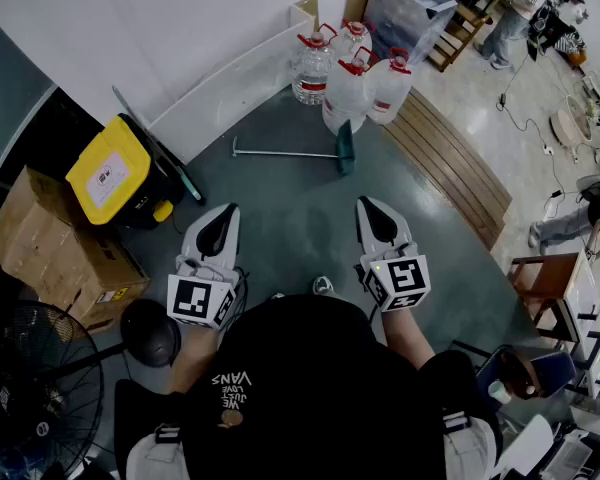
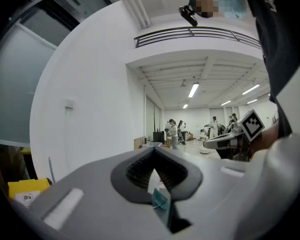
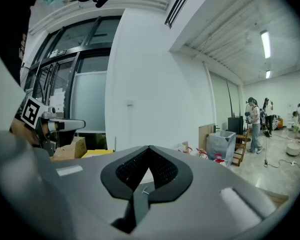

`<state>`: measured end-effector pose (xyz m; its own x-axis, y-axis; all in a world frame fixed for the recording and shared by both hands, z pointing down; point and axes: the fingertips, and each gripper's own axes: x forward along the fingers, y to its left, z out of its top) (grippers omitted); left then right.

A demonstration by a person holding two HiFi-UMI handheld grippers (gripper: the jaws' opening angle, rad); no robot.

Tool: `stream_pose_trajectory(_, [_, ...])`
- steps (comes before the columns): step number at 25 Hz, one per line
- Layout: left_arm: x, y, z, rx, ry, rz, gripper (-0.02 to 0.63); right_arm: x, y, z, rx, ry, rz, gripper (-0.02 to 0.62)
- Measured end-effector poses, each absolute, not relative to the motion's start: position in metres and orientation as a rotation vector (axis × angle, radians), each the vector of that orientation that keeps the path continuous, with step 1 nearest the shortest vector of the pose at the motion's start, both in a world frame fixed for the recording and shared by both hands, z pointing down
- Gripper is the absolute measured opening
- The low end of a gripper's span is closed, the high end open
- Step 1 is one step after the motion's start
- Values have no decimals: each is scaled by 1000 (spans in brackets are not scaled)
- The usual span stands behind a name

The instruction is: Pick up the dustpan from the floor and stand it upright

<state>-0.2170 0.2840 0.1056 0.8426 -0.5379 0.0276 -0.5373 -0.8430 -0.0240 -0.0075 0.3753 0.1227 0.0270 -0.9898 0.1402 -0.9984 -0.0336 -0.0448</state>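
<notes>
Big open hall, dark grey-green floor. The dustpan (image 1: 345, 152) lies flat by the water jugs (image 1: 350, 78), well ahead of both grippers. Its long handle runs left, with the pan at the right. It looks light and stiff, so I'd grab the handle near the pan. Left gripper (image 1: 220, 230) and right gripper (image 1: 377, 220) are both closed and empty.

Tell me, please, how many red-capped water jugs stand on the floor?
4, clustered by the white wall: leftmost jug, rear jug, front jug beside the dustpan, rightmost jug. Another may be hidden among them.
</notes>
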Motion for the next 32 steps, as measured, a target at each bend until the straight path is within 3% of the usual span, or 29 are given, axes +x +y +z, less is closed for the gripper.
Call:
stream_pose_trajectory(18, [-227, 268, 132, -3059, 865, -73, 52, -16, 353, 130, 2249, -2180, 190, 3])
stream_pose_trajectory(24, [-196, 230, 133, -3031, 945, -72, 52, 17, 314, 134, 2205, -2239, 204, 8])
stream_pose_trajectory(32, [-130, 178, 136, -3046, 1016, -56, 54, 77, 252, 143, 2084, -2310, 224, 79])
